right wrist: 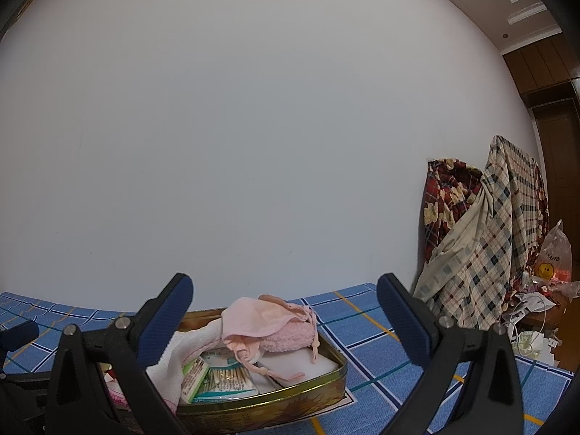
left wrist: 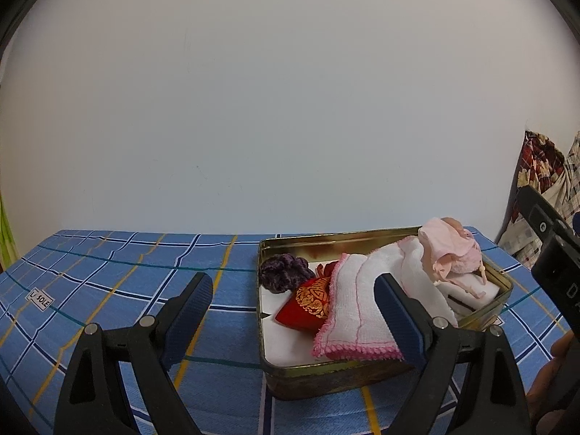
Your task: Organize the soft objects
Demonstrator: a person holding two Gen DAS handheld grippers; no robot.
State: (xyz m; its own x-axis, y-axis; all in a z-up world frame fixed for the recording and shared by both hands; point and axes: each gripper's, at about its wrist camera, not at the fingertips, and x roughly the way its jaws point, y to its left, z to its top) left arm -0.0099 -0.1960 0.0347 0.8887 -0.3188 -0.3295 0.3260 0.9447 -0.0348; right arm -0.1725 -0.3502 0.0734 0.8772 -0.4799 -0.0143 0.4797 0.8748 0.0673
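A gold metal tin [left wrist: 348,371] [right wrist: 275,404] sits on a blue checked tablecloth [left wrist: 119,275]. Inside it lie a purple knitted piece [left wrist: 284,272], a red pouch with gold print [left wrist: 308,306], a white cloth with pink edging [left wrist: 357,302] and a pale pink soft bundle [left wrist: 447,250] [right wrist: 268,322]. The right wrist view also shows packets [right wrist: 224,378] in the tin. My left gripper [left wrist: 304,320] is open above the tin's near left side, holding nothing. My right gripper [right wrist: 286,320] is open over the tin's right end, also holding nothing.
A plain white wall stands behind the table. Patterned checked fabrics [right wrist: 485,239] hang or pile at the right, with a plastic bag [right wrist: 552,257] and clutter below. The other gripper's black body [left wrist: 551,250] shows at the right edge. A small label [left wrist: 40,300] lies on the cloth.
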